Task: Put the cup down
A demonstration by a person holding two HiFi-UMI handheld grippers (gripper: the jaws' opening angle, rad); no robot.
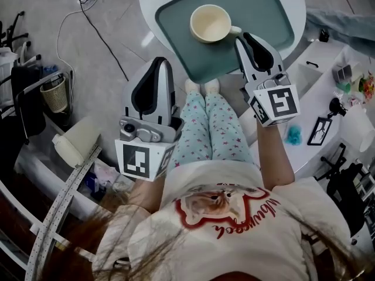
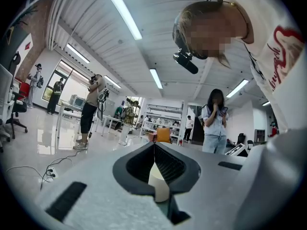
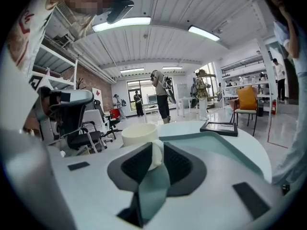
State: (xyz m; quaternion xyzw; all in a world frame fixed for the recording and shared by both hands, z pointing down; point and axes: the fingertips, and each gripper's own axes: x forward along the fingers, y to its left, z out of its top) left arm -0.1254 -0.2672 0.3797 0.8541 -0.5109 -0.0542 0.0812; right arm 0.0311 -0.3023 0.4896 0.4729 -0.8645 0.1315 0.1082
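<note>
Head view – cup: the cream cup [image 1: 210, 22] stands upright, mouth up and empty, on the teal tray [image 1: 258, 4], toward the tray's near edge.
Head view – tray: it lies on the round white table [image 1: 146, 2], with its near corner close to the tabletop's near edge.
Head view – handle: the cup's handle [image 1: 234, 30] points toward the tray's right side, at the tips of the right gripper.
Head view – right gripper: the right gripper [image 1: 240, 38] reaches in over the tray's near edge, jaws drawn narrow.
Head view – left gripper: the left gripper [image 1: 159, 63] is held off the table, in front of its near edge and above the person's knees, well apart from the cup.

Left gripper view – claw: on the left gripper [image 2: 154, 146] the jaw tips meet, and no object is clamped between them.
Left gripper view – slit: something pale shows through the gap behind the tips; I cannot tell what it is.
Left gripper view – room: a standing person [image 2: 214, 121] faces this way, hands raised.

Right gripper view – claw: the right gripper [image 3: 156, 145] is closed narrowly on the handle [image 3: 157, 152], one pad on each side.
Right gripper view – cup: the cup [image 3: 139, 134] sits with its base on the tray [image 3: 216, 145], just beyond the jaw tips.
Right gripper view – table: a dark flat frame [image 3: 218, 127] lies near the tabletop's [image 3: 254, 152] far edge, past the tray.
Right gripper view – room: an office chair [image 3: 72, 119] stands to the left, off the table.
</note>
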